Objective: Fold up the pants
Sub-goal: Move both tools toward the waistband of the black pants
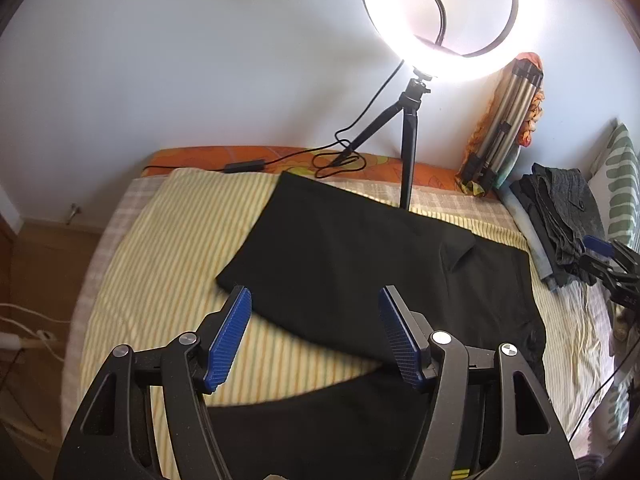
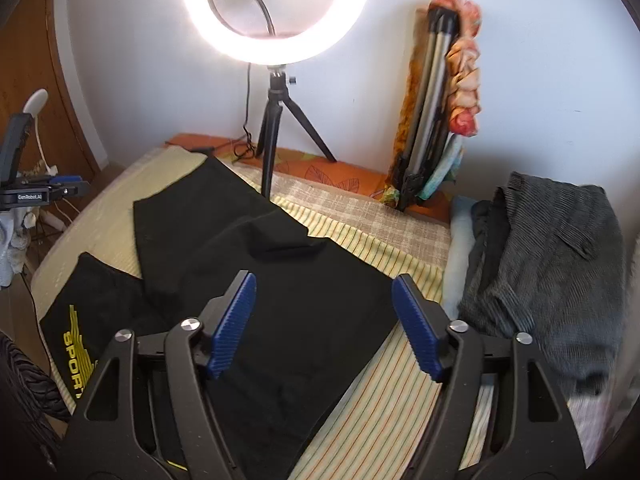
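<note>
Mid-fold: black pants (image 1: 360, 248) lay under & ahead of my left gripper (image 1: 316, 320) & right gripper (image 2: 324, 316), both w/ jaws apart, empty. Next I'd need to grab an edge.

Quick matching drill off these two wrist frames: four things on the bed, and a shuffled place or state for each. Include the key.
Things:
1. black pants
2. ring light
3. grey folded clothes
4. folded silver tripod

Place or state:
A. leaning against the wall, wrapped in orange patterned cloth
B. lit, standing on a small black tripod
C. spread on the striped sheet, yellow print near one end
D. stacked at the right edge of the bed

Pairs: 1-C, 2-B, 3-D, 4-A
</note>
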Available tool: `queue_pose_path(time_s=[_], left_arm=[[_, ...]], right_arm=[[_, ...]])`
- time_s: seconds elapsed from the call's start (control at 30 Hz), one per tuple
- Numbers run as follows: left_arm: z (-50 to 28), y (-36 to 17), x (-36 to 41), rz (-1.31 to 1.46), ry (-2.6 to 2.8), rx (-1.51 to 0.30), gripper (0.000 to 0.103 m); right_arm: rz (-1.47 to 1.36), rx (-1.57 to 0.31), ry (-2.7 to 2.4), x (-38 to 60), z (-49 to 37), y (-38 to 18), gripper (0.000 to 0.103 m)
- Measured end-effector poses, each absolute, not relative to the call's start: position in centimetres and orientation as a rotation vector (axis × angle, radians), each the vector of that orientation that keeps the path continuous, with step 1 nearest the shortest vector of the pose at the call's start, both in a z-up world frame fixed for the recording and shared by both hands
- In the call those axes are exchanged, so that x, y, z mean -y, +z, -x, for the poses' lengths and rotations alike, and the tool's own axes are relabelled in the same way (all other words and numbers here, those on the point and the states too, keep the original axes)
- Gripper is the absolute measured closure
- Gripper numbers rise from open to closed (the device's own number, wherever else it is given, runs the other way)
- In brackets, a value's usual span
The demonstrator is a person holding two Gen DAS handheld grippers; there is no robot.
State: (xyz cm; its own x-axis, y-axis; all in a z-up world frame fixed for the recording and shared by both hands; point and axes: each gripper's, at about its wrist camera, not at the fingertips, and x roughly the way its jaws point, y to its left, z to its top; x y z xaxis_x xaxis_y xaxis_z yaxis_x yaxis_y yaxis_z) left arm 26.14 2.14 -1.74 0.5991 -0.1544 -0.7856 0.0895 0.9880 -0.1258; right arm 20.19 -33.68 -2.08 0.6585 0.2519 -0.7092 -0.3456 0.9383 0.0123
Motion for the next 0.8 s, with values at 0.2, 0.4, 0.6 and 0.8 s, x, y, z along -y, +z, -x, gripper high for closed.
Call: queue_pose_path(time_s=[0.2,0.4,0.6,0.8], left_arm=[[-31.3,-4.2,-0.7,0.068,-0.163,-0.966,0.038],[-35.3,-7.0,-0.7,0.086,-0.155,-1.000,0.038],[-38.6,-9.2,-2.1,0.179,-0.144,-1.043,0.039],[-40.8,-10.5,-1.6,0.235,-0.160,-1.062,0.038]], right_arm=[[0.126,-0.864,0.407,32.1,-27.2,-4.6,0.031],[0.107,-0.917,0.523,27.9,-32.4,-7.9,0.031],[0.074,-0.972,0.580,24.5,-36.2,-11.0,0.031],[0.058,-1.041,0.596,23.3,-37.8,-13.9,0.044]])
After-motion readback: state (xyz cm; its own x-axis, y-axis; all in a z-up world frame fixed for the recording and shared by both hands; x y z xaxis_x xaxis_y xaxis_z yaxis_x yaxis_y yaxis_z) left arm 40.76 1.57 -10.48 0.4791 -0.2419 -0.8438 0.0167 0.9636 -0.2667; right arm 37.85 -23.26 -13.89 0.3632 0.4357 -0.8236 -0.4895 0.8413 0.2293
